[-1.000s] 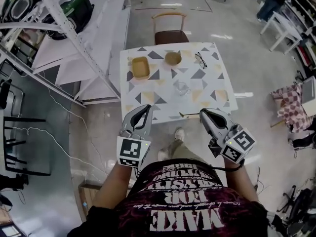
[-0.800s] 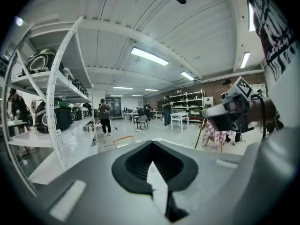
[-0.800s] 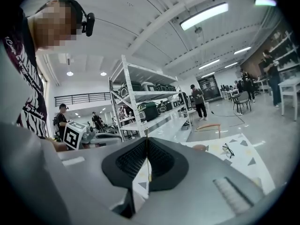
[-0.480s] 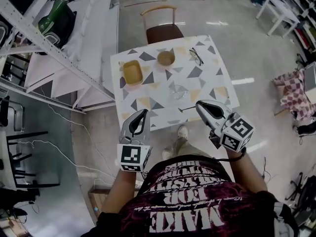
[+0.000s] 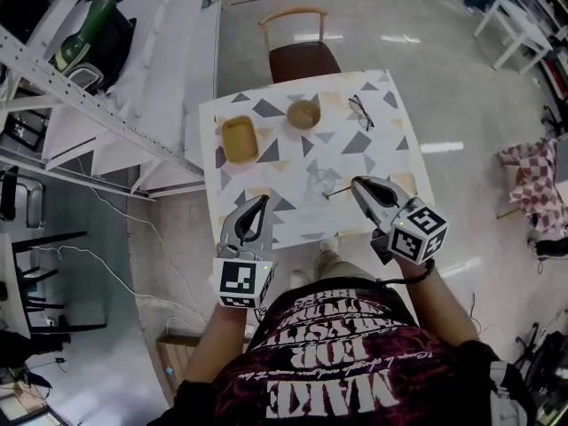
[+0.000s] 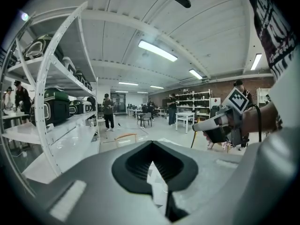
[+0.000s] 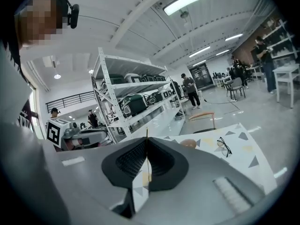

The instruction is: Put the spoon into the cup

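Observation:
A clear glass cup stands on the patterned table, near its middle front. My right gripper is shut on a thin spoon, which sticks out leftward from its tip, just right of the cup. In the right gripper view the spoon's thin handle rises from the closed jaws of the right gripper. My left gripper hovers over the table's near left edge, shut, with nothing in it. In the left gripper view the left gripper has its jaws closed, and the table is hidden behind them.
A yellow tray, a brown bowl and a pair of glasses lie on the far half of the table. A wooden chair stands behind it. White shelving runs along the left.
The person has stepped closer to the table. Both grippers have come forward over its near edge, and the right one has carried the spoon up beside the cup.

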`<state>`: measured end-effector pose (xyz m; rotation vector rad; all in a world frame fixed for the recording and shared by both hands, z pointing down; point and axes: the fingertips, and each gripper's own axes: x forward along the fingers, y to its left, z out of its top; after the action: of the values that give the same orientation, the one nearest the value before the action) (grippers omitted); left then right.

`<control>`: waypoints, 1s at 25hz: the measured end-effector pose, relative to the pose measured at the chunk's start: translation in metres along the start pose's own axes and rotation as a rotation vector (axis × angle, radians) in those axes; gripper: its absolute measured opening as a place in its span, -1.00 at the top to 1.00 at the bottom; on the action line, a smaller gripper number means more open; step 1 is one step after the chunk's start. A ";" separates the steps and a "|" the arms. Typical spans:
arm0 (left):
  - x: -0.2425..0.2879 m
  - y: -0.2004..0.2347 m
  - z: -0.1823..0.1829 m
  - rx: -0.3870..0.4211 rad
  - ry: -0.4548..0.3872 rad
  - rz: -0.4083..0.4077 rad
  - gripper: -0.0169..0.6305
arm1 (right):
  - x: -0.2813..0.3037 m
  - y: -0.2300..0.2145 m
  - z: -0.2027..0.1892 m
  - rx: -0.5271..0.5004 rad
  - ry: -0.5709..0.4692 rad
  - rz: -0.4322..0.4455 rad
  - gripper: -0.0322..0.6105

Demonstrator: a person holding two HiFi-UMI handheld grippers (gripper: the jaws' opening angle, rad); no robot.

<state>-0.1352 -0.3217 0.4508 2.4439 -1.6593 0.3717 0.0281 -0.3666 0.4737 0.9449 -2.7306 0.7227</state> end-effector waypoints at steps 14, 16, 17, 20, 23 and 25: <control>0.014 0.028 -0.005 -0.026 0.069 0.112 0.94 | 0.077 -0.077 -0.060 0.044 0.168 -0.038 0.80; 0.013 0.028 -0.006 -0.028 0.076 0.129 0.94 | 0.083 -0.085 -0.075 0.035 0.205 -0.043 0.80; 0.013 0.028 -0.007 -0.028 0.078 0.136 0.94 | 0.086 -0.089 -0.082 0.032 0.221 -0.044 0.80; 0.010 0.028 -0.011 -0.039 0.082 0.150 0.94 | 0.095 -0.099 -0.098 0.052 0.253 -0.047 0.80; 0.003 0.031 -0.019 -0.060 0.098 0.174 0.94 | 0.104 -0.103 -0.111 0.095 0.278 -0.039 0.80; -0.001 0.033 -0.023 -0.070 0.106 0.187 0.94 | 0.109 -0.106 -0.115 0.096 0.293 -0.039 0.80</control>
<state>-0.1682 -0.3270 0.4724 2.1863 -1.8276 0.4521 0.0073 -0.4408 0.6483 0.8334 -2.4367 0.9132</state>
